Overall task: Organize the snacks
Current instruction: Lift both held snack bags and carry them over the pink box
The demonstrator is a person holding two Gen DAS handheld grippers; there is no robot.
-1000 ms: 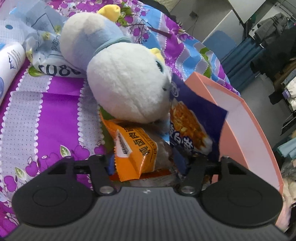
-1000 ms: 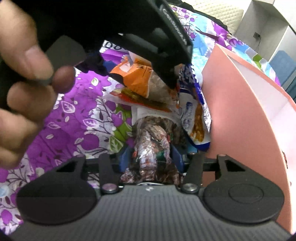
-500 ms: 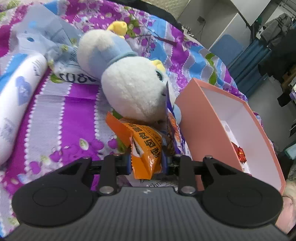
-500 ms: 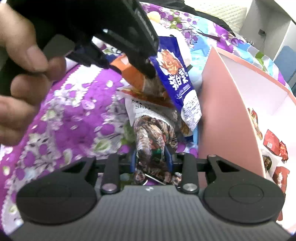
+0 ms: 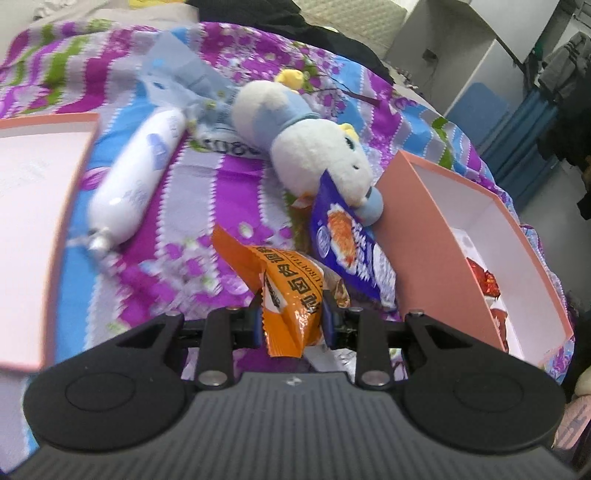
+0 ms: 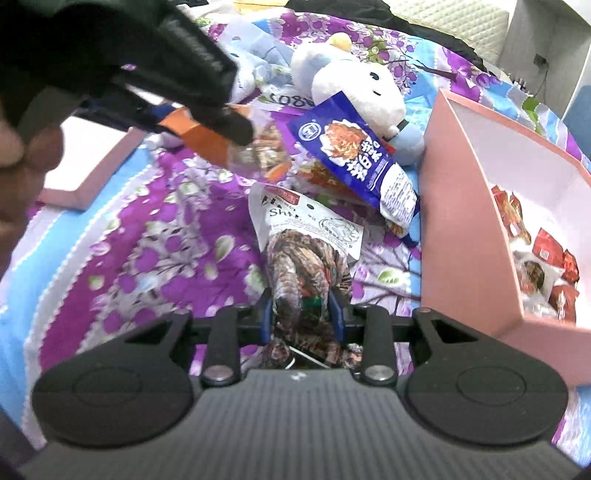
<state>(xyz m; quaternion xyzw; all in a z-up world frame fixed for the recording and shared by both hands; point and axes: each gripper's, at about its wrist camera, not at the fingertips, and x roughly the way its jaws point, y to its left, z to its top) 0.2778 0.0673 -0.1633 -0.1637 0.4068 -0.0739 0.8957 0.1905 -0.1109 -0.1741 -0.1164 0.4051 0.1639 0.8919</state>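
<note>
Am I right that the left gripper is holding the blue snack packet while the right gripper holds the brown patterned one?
Not quite: the left wrist view shows the left gripper shut on the orange packet; the blue packet lies free. The right gripper does hold the brown patterned packet.

Domestic bedroom: floral purple bedspread (image 5: 207,192) as work surface, plush toy (image 5: 317,147) at centre, hanging clothes (image 5: 561,74) at 2 o'clock, quilted headboard (image 6: 443,18) at 12 o'clock.
</note>
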